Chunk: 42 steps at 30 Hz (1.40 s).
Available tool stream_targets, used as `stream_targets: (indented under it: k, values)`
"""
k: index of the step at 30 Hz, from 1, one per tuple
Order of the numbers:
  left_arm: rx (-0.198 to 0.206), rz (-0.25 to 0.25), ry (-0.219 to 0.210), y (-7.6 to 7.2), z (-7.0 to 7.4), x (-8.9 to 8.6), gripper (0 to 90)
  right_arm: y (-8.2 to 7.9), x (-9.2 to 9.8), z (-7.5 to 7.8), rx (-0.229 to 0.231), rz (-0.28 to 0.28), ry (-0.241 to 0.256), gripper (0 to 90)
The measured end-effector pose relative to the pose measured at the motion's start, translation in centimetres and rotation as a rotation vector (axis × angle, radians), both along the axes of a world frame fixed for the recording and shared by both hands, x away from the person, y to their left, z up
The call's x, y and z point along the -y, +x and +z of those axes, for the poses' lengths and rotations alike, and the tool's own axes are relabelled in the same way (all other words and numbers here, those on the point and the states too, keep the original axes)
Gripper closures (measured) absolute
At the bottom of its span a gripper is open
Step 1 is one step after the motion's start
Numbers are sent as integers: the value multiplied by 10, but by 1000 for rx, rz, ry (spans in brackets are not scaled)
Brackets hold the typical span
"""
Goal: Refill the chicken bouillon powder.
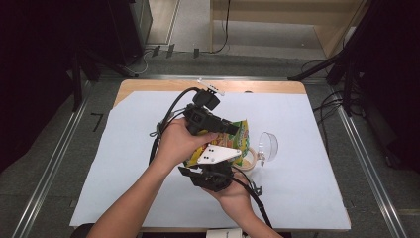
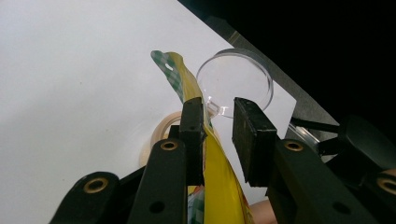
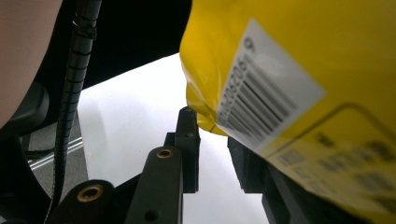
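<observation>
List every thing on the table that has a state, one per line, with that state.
Snack bag: lifted off the table, standing edge-on between the left gripper's jaws.
Clear plastic cup: tipped on its side on the white sheet, apart from the bag.
Tape roll: lying flat.
Left gripper: jaws open, one touching the bag.
Right gripper: jaws open, the bag's corner over them.

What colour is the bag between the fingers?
Mostly yellow, with a green-and-white checked top edge; the bag shows best in the left gripper view.

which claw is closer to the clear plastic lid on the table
Left. The left claw points toward the clear lid just beyond it; the right claw sits nearer the person.
</observation>
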<state>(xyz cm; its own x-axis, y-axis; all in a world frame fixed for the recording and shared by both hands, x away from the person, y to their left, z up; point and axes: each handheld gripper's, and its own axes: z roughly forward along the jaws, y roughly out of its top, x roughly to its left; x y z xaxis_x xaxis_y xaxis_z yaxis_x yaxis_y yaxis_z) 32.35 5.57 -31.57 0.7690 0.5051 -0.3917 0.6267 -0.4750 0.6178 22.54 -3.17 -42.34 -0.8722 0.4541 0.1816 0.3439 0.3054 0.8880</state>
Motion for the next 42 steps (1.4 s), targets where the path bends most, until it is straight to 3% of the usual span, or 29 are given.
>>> stream_targets:
  k: [23, 30, 34, 42]
  values:
    - [4, 3, -5, 1, 3, -1, 738, 1, 0, 4, 3, 6, 3, 754]
    - [15, -3, 3, -2, 4, 1, 736, 0, 0, 4, -22, 7, 2, 748]
    - [18, -10, 13, -4, 5, 3, 736, 0, 0, 2, 6, 4, 4, 749]
    - [26, -2, 12, -3, 4, 4, 736, 1, 0, 2, -3, 6, 7, 748]
